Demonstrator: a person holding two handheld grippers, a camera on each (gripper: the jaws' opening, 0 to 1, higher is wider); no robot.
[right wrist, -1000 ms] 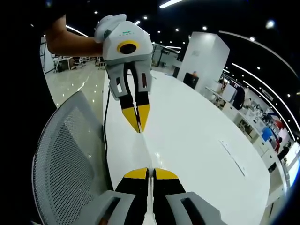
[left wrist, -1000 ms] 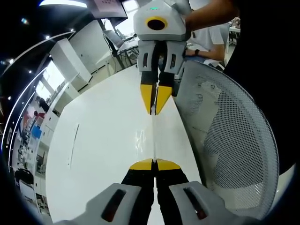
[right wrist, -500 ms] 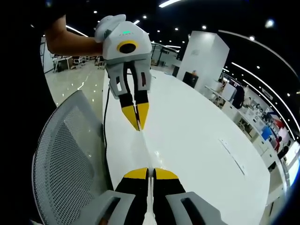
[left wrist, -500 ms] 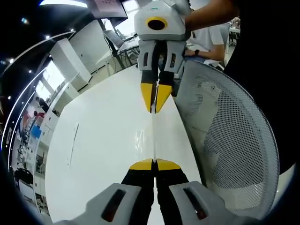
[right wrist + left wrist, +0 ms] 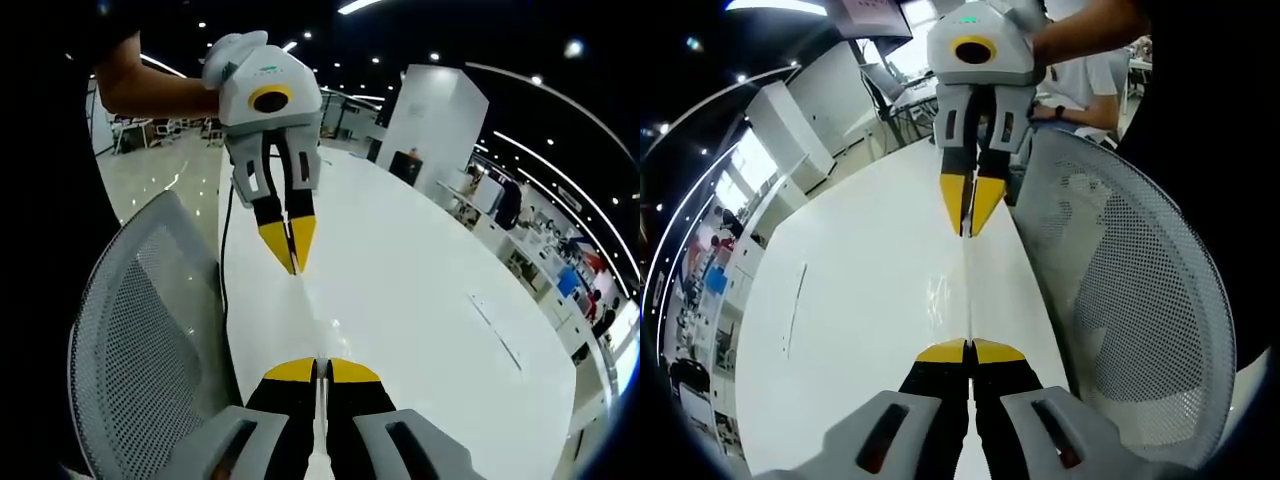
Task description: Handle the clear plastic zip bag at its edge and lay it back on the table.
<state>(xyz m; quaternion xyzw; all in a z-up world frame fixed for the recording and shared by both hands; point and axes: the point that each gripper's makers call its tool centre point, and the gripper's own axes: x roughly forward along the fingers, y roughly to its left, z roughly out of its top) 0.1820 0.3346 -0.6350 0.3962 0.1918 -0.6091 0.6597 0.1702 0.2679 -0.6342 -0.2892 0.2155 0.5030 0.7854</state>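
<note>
Between the two grippers, above the white table (image 5: 860, 300), the clear plastic zip bag (image 5: 967, 290) hangs stretched edge-on, so it reads only as a thin pale line with faint glare beside it. Left gripper view: left gripper (image 5: 969, 350) at the bottom, jaws clenched together on the near edge of the bag; right gripper (image 5: 968, 232) enters from the top, yellow tips pinched on the far edge. Right gripper view: same arrangement mirrored, right gripper (image 5: 321, 371) at the bottom grasping one end of the bag (image 5: 309, 315), left gripper (image 5: 288, 268) coming down from the top on the other end. Whether the bag's lower edge touches the tabletop cannot be told.

Writing: none legible; a small dark mark on the left gripper's housing in the right gripper view is too small to read.

Counts: two grippers, one bag, one table. One grey mesh chair back (image 5: 1120, 300) just beside the table edge, also seen in the right gripper view (image 5: 140, 330). One black cable (image 5: 226, 262) running down at the table edge
</note>
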